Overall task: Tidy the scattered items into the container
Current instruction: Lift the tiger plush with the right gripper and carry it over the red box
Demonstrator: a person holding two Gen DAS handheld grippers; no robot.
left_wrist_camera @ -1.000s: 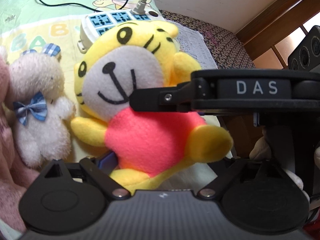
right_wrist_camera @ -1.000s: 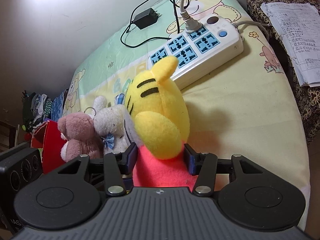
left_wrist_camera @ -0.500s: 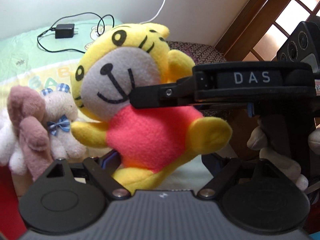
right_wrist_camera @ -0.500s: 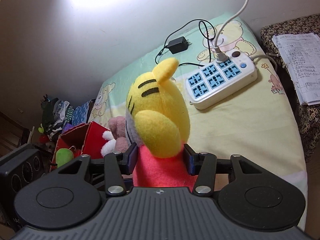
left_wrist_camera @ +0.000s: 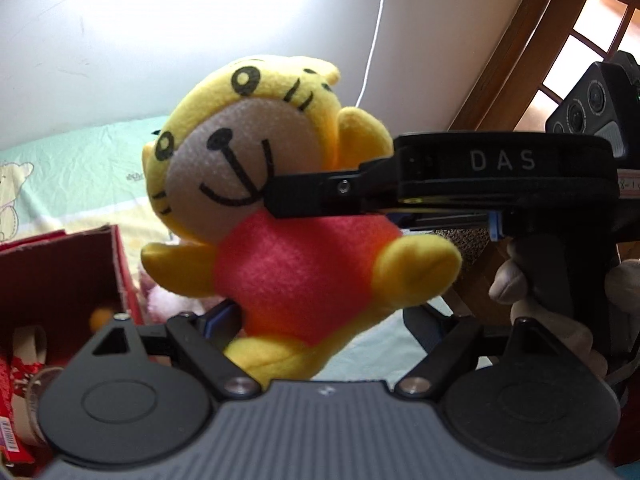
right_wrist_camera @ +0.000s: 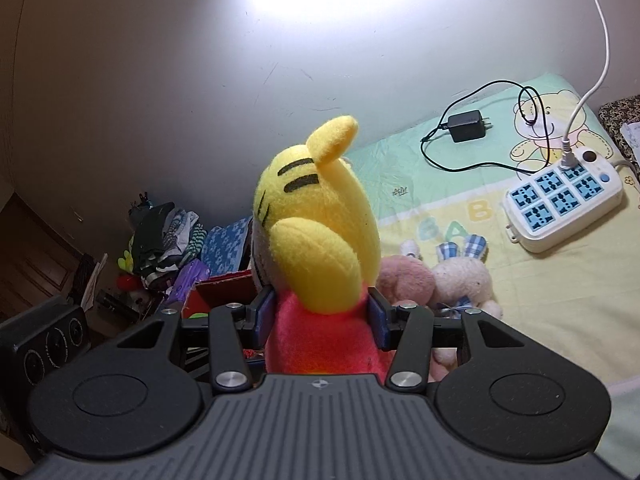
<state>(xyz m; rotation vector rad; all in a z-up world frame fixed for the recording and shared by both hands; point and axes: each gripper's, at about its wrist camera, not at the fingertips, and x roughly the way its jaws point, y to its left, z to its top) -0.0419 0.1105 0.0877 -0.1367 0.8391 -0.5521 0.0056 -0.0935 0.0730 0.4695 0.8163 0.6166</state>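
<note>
In front of my left tongs (left_wrist_camera: pixel 320 320), the yellow tiger toy (left_wrist_camera: pixel 288 272) in its red shirt hangs in the air, face toward me. My jaws stand apart with its lower body between them: the left pad (left_wrist_camera: pixel 222 318) lies against the plush, while bedding shows in the gap before the other pad. My right tongs (left_wrist_camera: pixel 288 200) reach in from the side under the toy's chin, and white capitals on their black body read "DAS" (left_wrist_camera: pixel 502 160). A gloved hand (left_wrist_camera: pixel 516 292) holds their handle. Low on the left is the open red box (left_wrist_camera: pixel 120 264); a barcode (left_wrist_camera: pixel 8 436) shows at the frame's edge, too small to read.

From my right tongs (right_wrist_camera: pixel 320 316), both blue pads are clenched on the toy's (right_wrist_camera: pixel 320 240) red body, which is seen from behind and held above the bed. The red box (right_wrist_camera: pixel 224 286) lies beyond it on the left. A pink plush (right_wrist_camera: pixel 408 280) and a white bunny (right_wrist_camera: pixel 464 280) lie side by side on the sheet (right_wrist_camera: pixel 560 300), which bears the printed letters "B" and "A". Farther back are a white power strip (right_wrist_camera: pixel 560 208) and a black charger (right_wrist_camera: pixel 466 126).
</note>
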